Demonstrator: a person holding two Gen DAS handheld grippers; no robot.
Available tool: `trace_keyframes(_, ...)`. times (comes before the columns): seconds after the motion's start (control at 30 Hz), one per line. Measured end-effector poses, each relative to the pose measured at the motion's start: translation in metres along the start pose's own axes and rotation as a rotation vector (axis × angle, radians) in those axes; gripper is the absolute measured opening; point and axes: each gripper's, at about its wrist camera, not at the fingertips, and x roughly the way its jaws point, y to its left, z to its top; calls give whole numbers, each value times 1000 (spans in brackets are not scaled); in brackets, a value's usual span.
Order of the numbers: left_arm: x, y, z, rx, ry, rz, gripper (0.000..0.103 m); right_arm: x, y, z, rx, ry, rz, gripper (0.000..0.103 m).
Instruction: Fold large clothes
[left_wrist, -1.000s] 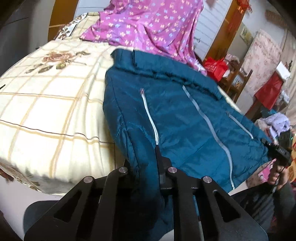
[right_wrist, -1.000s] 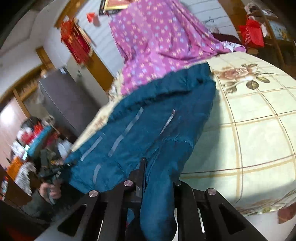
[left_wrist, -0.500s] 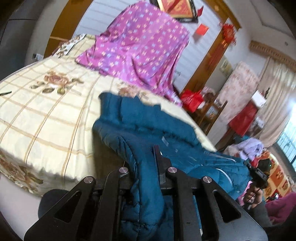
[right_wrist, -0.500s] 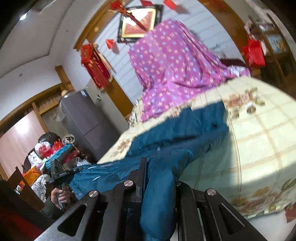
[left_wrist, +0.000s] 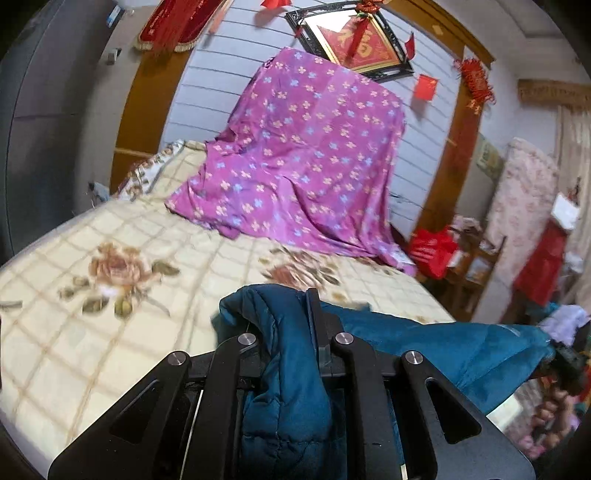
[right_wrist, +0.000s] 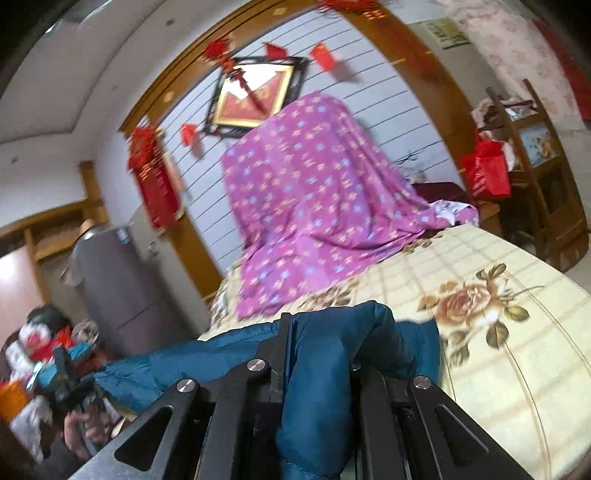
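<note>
Since a second ago the teal padded jacket (left_wrist: 424, 343) has come up off the floral checked bedspread (left_wrist: 110, 314), where it lay flat; now its hem hangs stretched between both tools above the near edge. The purple flowered sheet (left_wrist: 306, 166) drapes behind. The left gripper (left_wrist: 295, 339) is clamped on one hem corner, the right gripper (right_wrist: 317, 350) on the other. The first fold seems underway; next, carrying the hem forward toward the collar.

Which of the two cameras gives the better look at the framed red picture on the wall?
The left wrist view: the framed picture is sharper there, its gold character readable. The right wrist view shows it blurred, partly crossed by a hanging red ornament.
</note>
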Motion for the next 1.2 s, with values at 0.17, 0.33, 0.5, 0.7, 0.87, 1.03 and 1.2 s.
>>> trace_keyframes(0.17,79,0,16,-2,0,75,10,66,-21,10,85,-58,-62,9)
trace_keyframes(0.33,158,5,-7,-30,56,169,10,125,-55,-7,129,-10,-135,9)
trace_keyframes(0.5,215,10,-37,-33,105,237,10,171,-79,-24,91,81,-205,10)
trace_keyframes(0.7,262,28,-67,-77,278,293,14,210,-113,-45,209,179,-204,13)
trace_keyframes(0.87,267,41,-72,-147,330,254,20,216,-121,-50,322,202,-136,51)
trace_keyframes(1.03,263,49,-69,-210,365,182,30,201,-100,-45,332,185,-89,84)
trace_keyframes(1.2,236,57,-49,-320,299,68,73,185,-78,-41,275,198,-85,84)
